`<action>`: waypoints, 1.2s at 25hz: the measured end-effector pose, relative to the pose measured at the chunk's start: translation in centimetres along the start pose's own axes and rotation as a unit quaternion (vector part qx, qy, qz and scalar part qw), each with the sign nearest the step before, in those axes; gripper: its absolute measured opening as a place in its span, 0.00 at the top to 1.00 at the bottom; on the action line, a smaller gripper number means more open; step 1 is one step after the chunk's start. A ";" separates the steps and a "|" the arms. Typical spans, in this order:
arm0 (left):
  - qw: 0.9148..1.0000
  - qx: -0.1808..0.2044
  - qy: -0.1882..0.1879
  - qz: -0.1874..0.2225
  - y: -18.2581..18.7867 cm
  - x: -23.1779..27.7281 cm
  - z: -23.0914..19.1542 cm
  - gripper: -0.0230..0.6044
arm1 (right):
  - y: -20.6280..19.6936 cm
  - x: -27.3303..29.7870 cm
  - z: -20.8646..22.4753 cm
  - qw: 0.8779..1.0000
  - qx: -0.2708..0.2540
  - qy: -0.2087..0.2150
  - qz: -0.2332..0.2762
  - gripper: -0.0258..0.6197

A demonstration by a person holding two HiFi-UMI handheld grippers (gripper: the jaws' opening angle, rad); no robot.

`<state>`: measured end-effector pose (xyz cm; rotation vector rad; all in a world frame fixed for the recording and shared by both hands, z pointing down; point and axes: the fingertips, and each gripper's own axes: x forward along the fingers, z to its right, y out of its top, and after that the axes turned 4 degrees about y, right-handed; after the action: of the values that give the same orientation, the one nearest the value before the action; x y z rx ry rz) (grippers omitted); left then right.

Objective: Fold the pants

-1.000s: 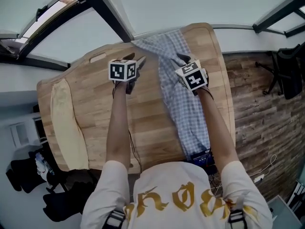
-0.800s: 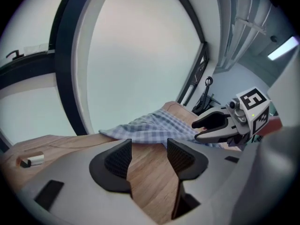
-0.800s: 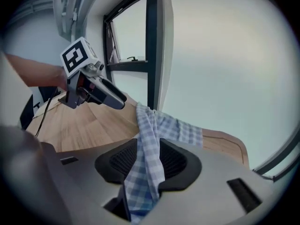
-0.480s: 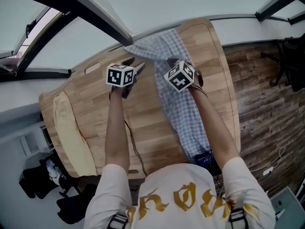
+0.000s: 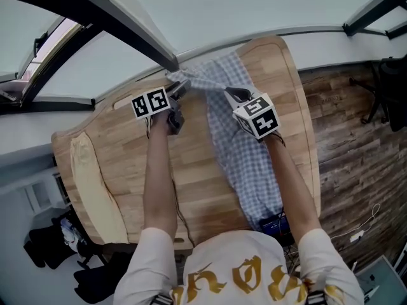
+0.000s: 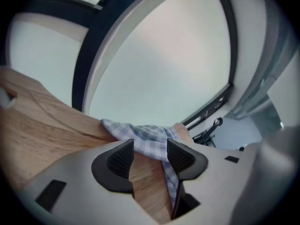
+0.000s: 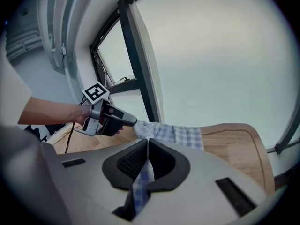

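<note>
- Both grippers have crept toward the far edge of the wooden table [image 5: 197, 170] since a second ago, and the left gripper [image 5: 180, 89] has rolled, so its marker cube shows a different face.
- Right gripper [image 7: 146, 161]: its jaws have just been closing with cloth between them and now stand pressed together, pinching a fold of the pants [image 5: 245, 157]. A strip of the blue-and-white check runs down between the pads.
- Left gripper, seen in its own view [image 6: 150, 156]: the jaws stand spread. The far left corner of the pants [image 6: 145, 137] lies just ahead of the tips and partly between them, with bare table wood showing in the gap. The pads do not press on the cloth.
- Pants: they lie lengthwise along the right half of the table, from the near edge by the person's body up to the far edge. At the far end the cloth fans out toward the table's middle, and that spread corner is where the left gripper's tips sit.
- Right gripper's hold is on the pants near the far end, just right of the left gripper, with the two grippers near each other.
- Pale yellow cloth [image 5: 89, 183]: it lies in a long strip along the table's left edge, well apart from the pants and both grippers.
</note>
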<state>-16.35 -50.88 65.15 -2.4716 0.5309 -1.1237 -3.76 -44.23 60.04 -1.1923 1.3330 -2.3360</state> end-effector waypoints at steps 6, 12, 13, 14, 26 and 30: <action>0.995 -0.094 -0.031 -0.019 -1.7 -0.1 1.4 0.59 | 0.9 -0.3 0.3 0.999 0.026 0.011 0.019 0.91; 0.972 -0.215 -0.077 0.046 -0.7 1.2 1.6 0.62 | 1.2 -0.5 -0.1 0.999 0.025 0.027 0.030 0.91; 0.970 -0.224 -0.071 0.054 -0.5 1.3 1.1 0.70 | 1.4 -0.6 -0.2 0.999 0.025 0.029 0.033 0.91; 0.969 -0.230 -0.062 0.061 -0.4 1.3 0.7 0.79 | 1.5 -0.7 -0.4 0.999 0.024 0.031 0.034 0.91; 0.980 -0.150 -0.058 0.115 6.5 1.2 3.5 0.89 | 2.9 -1.1 0.7 0.998 0.043 0.021 0.051 0.91; 0.992 -0.068 -0.063 0.086 9.4 4.8 8.5 0.89 | 1.9 -1.9 3.8 0.998 0.042 -0.034 0.038 0.91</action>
<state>-8.60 -59.71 58.48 -2.5329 0.7876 -0.8861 -0.10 -46.75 58.49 -1.1647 1.2242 -2.2535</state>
